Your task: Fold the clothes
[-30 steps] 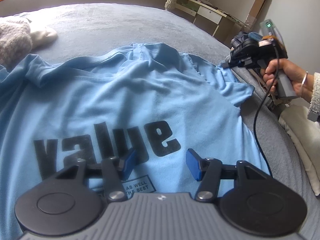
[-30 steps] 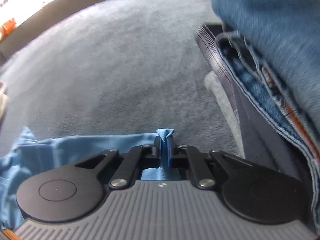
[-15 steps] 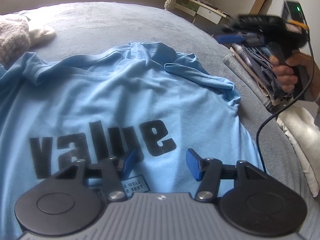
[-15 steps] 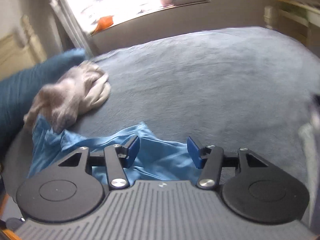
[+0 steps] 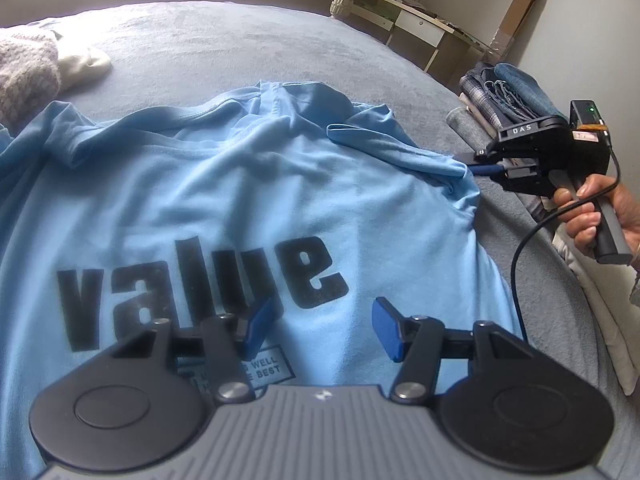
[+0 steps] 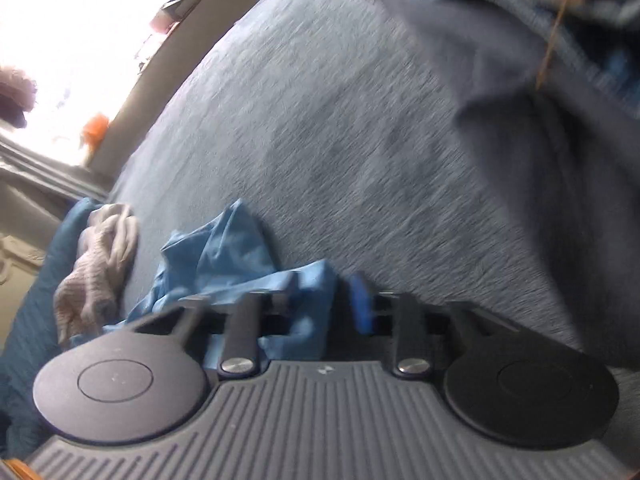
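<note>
A: Where does the shirt lie?

B: The light blue T-shirt (image 5: 224,208) is spread face up on the grey bedcover (image 5: 240,44), the black word "value" (image 5: 200,284) printed across it. Its right sleeve (image 5: 400,148) is folded in over the body, the tip pointing right.

A: And the left gripper (image 5: 324,326)?

B: It hangs over the near part of the shirt, just past the print, its blue pads well apart and nothing between them.

A: The right gripper (image 5: 476,168)?

B: A hand (image 5: 592,212) holds it at the right edge of the bed, its tips at the sleeve's end. Its jaws are closing. From its own blurred view, blue cloth (image 6: 312,304) sits between the fingers, but I cannot tell whether the pads press on it.

A: Anything else around?

B: A stack of folded jeans (image 5: 508,92) lies far right, behind that gripper. A pale knitted garment (image 5: 28,68) is bunched at the far left. A desk (image 5: 412,16) stands beyond the bed.
</note>
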Action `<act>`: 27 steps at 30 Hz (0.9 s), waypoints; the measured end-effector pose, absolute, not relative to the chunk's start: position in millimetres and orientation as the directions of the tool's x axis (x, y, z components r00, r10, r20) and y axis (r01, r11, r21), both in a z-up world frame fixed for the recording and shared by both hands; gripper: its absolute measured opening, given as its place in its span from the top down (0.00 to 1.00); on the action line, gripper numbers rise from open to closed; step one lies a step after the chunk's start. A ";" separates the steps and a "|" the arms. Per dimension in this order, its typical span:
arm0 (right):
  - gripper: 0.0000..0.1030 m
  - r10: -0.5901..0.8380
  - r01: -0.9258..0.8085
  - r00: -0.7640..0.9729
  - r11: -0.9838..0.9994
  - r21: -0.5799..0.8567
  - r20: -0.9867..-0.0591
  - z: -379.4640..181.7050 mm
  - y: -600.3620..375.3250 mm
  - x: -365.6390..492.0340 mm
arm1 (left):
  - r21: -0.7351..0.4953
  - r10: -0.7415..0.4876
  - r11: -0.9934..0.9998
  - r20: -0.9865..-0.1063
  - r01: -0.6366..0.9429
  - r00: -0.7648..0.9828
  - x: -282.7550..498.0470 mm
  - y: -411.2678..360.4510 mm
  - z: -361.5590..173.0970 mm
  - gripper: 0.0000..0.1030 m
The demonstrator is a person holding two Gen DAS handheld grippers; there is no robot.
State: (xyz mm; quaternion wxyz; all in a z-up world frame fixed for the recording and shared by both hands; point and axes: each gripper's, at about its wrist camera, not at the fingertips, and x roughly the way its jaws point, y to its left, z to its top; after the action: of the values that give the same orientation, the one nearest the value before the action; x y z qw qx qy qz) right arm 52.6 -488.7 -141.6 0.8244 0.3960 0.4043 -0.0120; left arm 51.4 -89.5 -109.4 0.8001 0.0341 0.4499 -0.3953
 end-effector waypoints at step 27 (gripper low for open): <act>0.75 0.191 -0.454 0.669 0.870 -0.192 -0.718 -90.4 -343.6 -12.3 | -0.311 -0.610 0.682 -0.742 0.662 0.280 50.0 -89.0 -111.0 0.46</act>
State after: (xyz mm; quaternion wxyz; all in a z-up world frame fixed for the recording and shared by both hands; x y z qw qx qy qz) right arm -12.3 -343.6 -90.4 0.8955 -0.1803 0.3648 0.1800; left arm 50.0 -89.0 -111.0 0.7996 0.0291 0.4493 -0.3975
